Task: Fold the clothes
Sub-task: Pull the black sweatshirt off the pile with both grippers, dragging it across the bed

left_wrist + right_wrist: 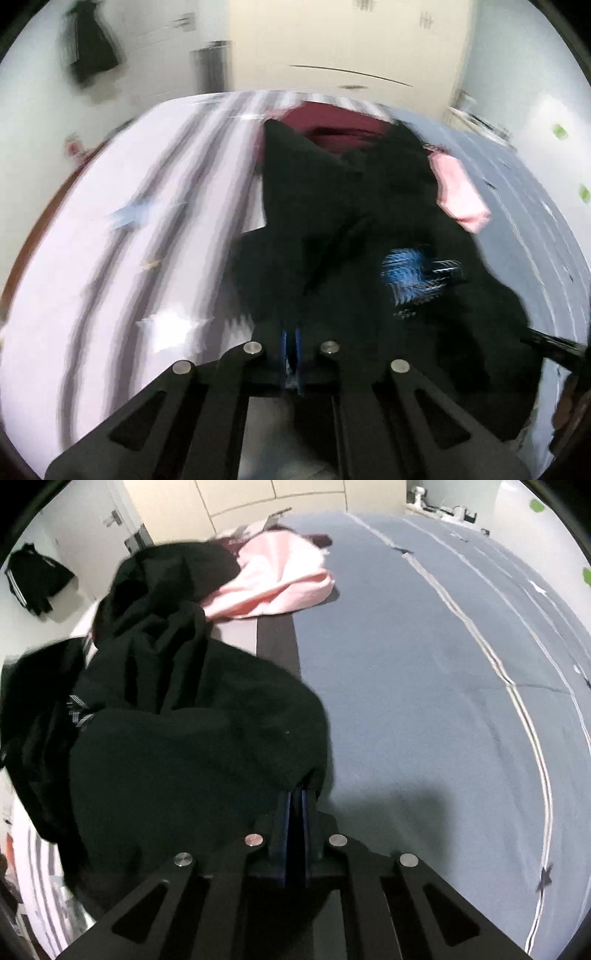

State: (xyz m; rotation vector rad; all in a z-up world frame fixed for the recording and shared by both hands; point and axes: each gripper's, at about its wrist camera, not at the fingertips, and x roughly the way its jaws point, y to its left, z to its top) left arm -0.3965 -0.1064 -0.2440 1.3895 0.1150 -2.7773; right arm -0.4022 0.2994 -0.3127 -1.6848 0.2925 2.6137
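Note:
A crumpled black garment [332, 192] lies on the bed and fills the middle of the blurred left wrist view. My left gripper [291, 330] is shut, its blue pads together, with the garment's near edge bunched over the tips. In the right wrist view the same black garment [177, 738] is heaped to the left. Its lower right edge runs in between the pads of my right gripper [297, 794], which is shut on it. A blue, striped blur [406, 273] shows against the cloth in the left wrist view; what it is cannot be told.
A pink garment [280, 587] lies behind the black one, and a maroon garment [332, 125] beyond that. The bed has a grey-blue cover [424, 664] on the right and a striped sheet [110, 240] on the left. Dark clothing [33, 579] hangs by the wall; cream wardrobe doors [351, 37] stand behind the bed.

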